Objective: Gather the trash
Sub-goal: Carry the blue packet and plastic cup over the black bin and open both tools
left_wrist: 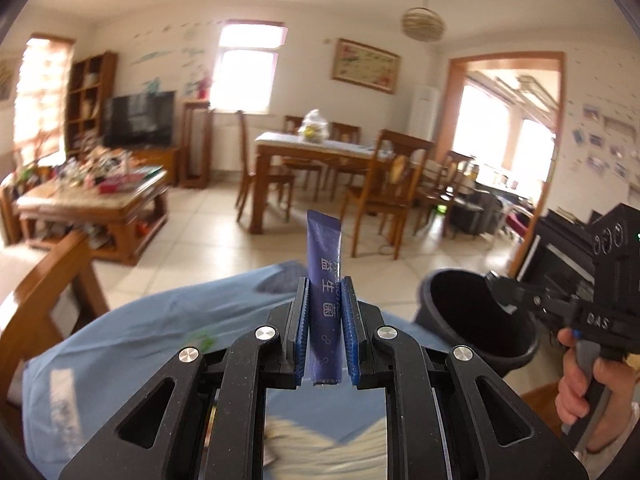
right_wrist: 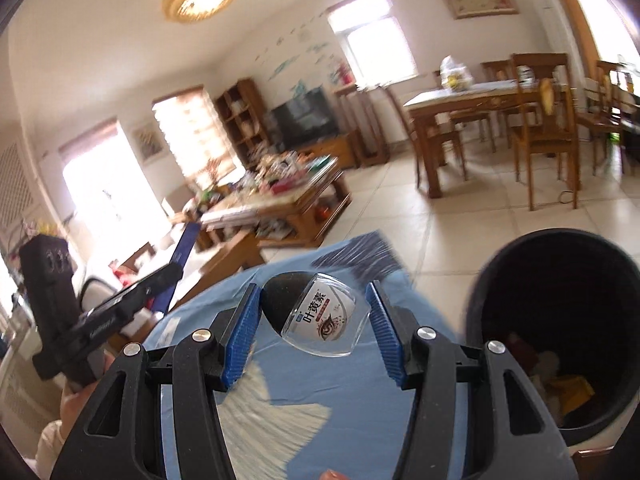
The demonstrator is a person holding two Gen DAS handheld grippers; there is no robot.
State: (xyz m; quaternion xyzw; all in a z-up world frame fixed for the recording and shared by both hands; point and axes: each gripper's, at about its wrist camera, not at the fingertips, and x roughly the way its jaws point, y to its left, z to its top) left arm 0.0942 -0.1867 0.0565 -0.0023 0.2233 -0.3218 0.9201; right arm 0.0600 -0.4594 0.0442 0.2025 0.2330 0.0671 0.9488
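My left gripper (left_wrist: pixel 325 312) is shut on a purple stick sachet (left_wrist: pixel 324 264) that stands upright between its blue pads, above a blue cloth (left_wrist: pixel 160 340). In the right wrist view the left gripper (right_wrist: pixel 176 268) and the sachet (right_wrist: pixel 185 246) show at the left. My right gripper (right_wrist: pixel 312 320) is open; a clear plastic package with a printed label (right_wrist: pixel 320 320) is between its blue pads, touching neither. A black trash bin (right_wrist: pixel 560 320) with trash inside stands to its right. In the left wrist view the right gripper (left_wrist: pixel 496 288) is at the bin's rim (left_wrist: pixel 472 312).
A wooden armrest (left_wrist: pixel 44 292) is at the left. A cluttered coffee table (left_wrist: pixel 92 200), a dining table with chairs (left_wrist: pixel 328 160) and a tiled floor (left_wrist: pixel 208 240) lie beyond. A black piano (left_wrist: pixel 560 252) stands at the right.
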